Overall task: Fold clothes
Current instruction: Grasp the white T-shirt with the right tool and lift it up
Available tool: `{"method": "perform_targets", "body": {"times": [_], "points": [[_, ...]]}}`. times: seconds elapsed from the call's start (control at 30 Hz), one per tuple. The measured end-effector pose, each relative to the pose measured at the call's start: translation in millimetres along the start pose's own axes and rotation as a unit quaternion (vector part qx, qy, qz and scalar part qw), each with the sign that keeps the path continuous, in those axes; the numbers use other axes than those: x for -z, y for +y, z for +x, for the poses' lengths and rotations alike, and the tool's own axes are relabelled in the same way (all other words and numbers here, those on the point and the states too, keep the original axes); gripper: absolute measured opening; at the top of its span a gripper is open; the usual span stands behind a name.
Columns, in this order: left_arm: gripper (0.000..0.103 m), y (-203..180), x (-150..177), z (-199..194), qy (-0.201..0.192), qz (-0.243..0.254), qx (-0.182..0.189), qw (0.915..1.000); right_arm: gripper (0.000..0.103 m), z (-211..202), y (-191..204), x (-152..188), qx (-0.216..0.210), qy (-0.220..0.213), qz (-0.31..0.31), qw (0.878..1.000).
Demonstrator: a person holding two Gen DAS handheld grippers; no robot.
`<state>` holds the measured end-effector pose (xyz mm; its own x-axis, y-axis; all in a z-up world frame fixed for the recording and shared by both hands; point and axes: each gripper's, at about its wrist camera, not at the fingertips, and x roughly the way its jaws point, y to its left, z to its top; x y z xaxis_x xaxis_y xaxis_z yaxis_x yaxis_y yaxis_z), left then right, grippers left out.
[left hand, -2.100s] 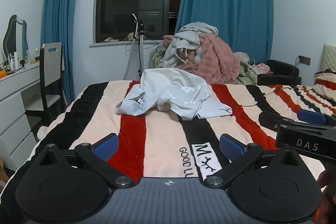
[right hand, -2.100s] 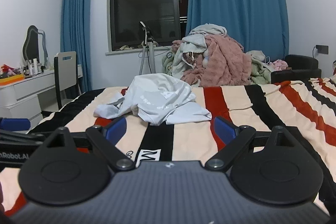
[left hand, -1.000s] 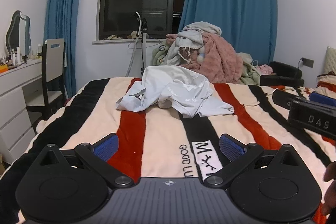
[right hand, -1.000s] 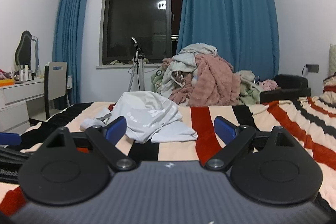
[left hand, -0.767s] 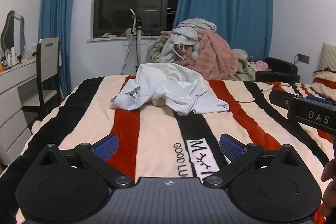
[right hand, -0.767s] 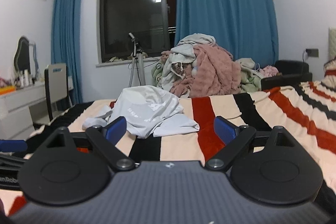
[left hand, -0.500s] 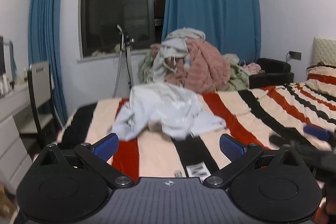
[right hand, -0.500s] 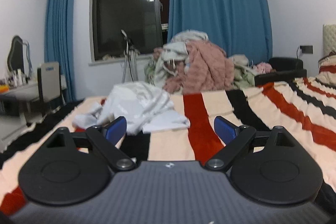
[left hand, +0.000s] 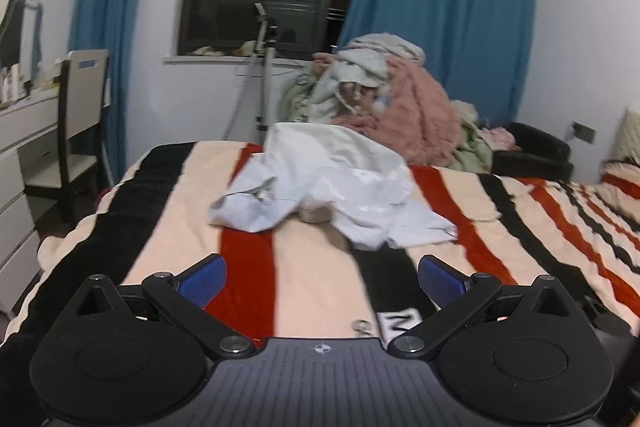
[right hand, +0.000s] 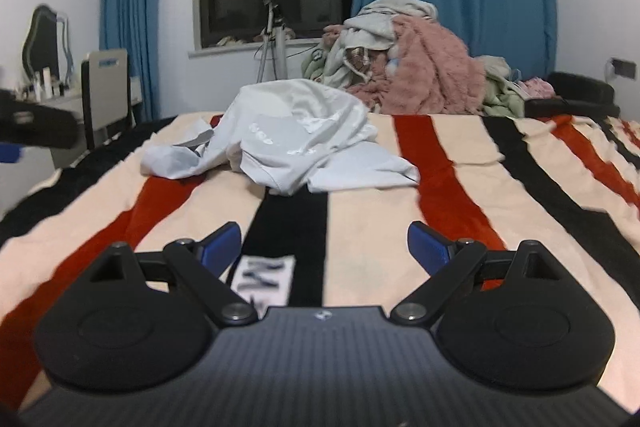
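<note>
A crumpled pale blue-white garment [left hand: 328,187] lies in a heap on the striped bed, also seen in the right wrist view [right hand: 288,143]. My left gripper [left hand: 322,277] is open and empty, over the blanket well short of the garment. My right gripper [right hand: 324,247] is open and empty, also short of the garment and above the black stripe. The left gripper's body shows blurred at the left edge of the right wrist view [right hand: 36,127].
The bed carries a red, black and cream striped blanket [right hand: 460,195]. A pile of pink and grey clothes [right hand: 412,67] stands behind the bed. A tripod [right hand: 274,35] stands by the window. A chair [left hand: 80,107] and white desk are at the left.
Both grippers have moved forward toward the garment, which now looks larger. The right gripper has dropped out of the left wrist view. Both stay open.
</note>
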<state>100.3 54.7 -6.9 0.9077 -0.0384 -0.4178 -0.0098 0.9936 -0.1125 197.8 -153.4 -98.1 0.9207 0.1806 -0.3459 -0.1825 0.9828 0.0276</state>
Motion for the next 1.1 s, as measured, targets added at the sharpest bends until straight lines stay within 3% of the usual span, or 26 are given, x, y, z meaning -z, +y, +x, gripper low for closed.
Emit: {"method": "perform_targets", "body": {"times": [0.17,0.33,0.4,0.43,0.47,0.5,0.53,0.67,0.9,1.1], "points": [[0.103,34,10,29,0.0,-0.017,-0.039,0.9991,0.091,93,33,-14,-0.006,0.02,-0.041,0.999],[0.103,64,18,69,0.034,-0.081,-0.03,0.9957,0.091,174,54,-24,0.014,0.046,-0.069,0.996],[0.103,73,23,86,0.05,-0.097,-0.032,0.9936,0.09,195,54,-28,0.043,0.049,-0.065,0.996],[0.103,77,24,92,0.055,-0.103,-0.036,0.9925,0.074,202,51,-30,0.059,0.047,-0.055,0.996],[0.103,80,25,95,0.058,-0.111,-0.036,0.9916,0.05,204,45,-33,0.066,0.045,-0.04,0.996],[0.103,82,26,98,0.06,-0.118,-0.034,0.9907,0.039,204,39,-36,0.071,0.043,-0.025,0.996],[0.103,85,27,100,0.062,-0.125,-0.033,0.9897,0.027,200,34,-39,0.074,0.036,-0.01,0.997],[0.103,81,28,101,0.061,-0.122,-0.028,0.9903,0.01,159,17,-57,0.071,-0.025,0.019,0.997],[0.103,49,25,81,0.043,-0.061,-0.011,0.9972,0.009,43,1,-90,0.006,-0.116,-0.006,0.993],[0.103,17,26,50,0.025,-0.007,0.023,0.9994,0.008,-67,-19,-91,-0.034,-0.166,-0.013,0.985]]}}
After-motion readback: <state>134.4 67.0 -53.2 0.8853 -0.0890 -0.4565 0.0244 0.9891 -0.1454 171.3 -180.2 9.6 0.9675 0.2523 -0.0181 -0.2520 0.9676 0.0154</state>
